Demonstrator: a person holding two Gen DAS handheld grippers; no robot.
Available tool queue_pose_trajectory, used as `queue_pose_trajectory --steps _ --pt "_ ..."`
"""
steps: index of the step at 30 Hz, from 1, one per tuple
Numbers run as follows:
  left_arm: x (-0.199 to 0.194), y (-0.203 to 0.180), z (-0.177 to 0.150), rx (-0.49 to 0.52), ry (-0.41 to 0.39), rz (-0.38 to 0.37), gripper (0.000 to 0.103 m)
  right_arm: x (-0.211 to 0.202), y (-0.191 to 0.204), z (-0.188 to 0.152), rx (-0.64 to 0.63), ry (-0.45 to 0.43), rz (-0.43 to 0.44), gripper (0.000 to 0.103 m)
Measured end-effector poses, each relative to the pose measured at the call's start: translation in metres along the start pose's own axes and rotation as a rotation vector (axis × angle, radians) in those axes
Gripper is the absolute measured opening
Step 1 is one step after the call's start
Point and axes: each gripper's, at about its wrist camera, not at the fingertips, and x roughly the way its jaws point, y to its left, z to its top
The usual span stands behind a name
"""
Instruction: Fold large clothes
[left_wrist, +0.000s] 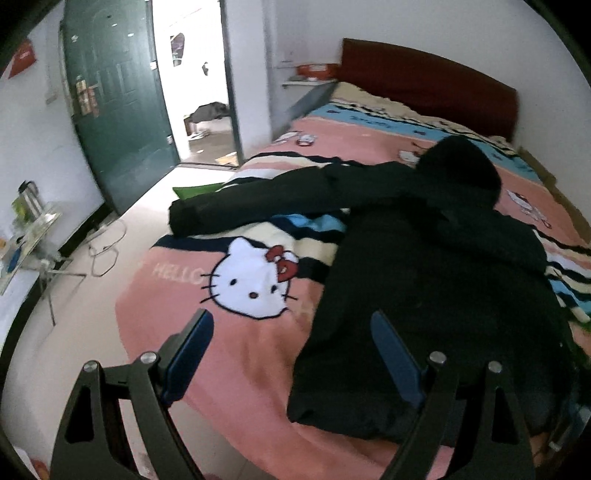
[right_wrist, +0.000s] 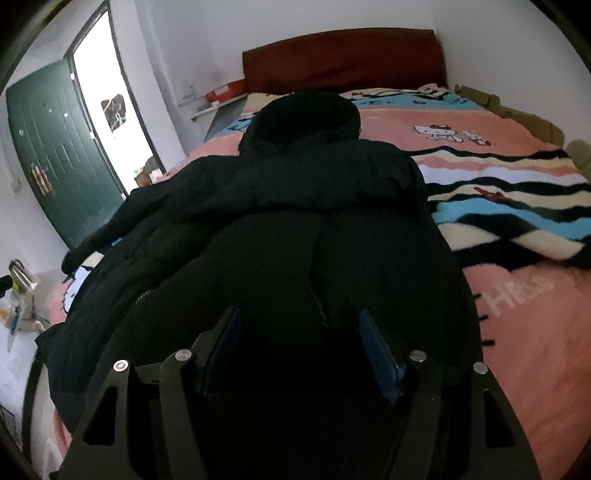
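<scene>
A large black hooded coat (left_wrist: 424, 258) lies on the pink cartoon-cat blanket (left_wrist: 240, 369) of a bed, hood (left_wrist: 458, 166) toward the headboard. One sleeve (left_wrist: 258, 195) stretches out to the left edge of the bed. My left gripper (left_wrist: 291, 325) hovers open above the coat's lower left hem, one finger over the blanket and the other over the coat. In the right wrist view the coat (right_wrist: 295, 203) fills the middle, its right side folded inward. My right gripper (right_wrist: 299, 321) hangs open just over the lower part, both blue pads bare.
A dark red headboard (left_wrist: 424, 81) stands at the far end against the wall. A green door (left_wrist: 118, 110) hangs open at the left onto a bright doorway. A glass side table (left_wrist: 29, 236) with bottles and a cable (left_wrist: 107, 243) on the floor lie left of the bed.
</scene>
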Motion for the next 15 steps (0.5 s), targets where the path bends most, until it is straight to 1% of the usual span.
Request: queue_pose_trajectory --steps 4,8,13,15 --pt "-0.002 0.001 0.005 -0.047 -0.016 0.028 0.087 0.001 -0.006 -0.003 0.014 -0.018 0.025 0.066" --pt "-0.001 -0.003 0.006 -0.047 -0.023 0.052 0.087 0.002 -0.006 -0.004 0.013 -0.028 0.032 0.067" --pt "0.009 -0.005 0.002 -0.066 0.01 0.064 0.087 0.003 -0.008 -0.006 0.02 -0.045 0.038 0.068" --pt "0.015 -0.002 -0.002 -0.082 0.037 0.054 0.087 0.002 -0.008 -0.007 0.023 -0.053 0.034 0.068"
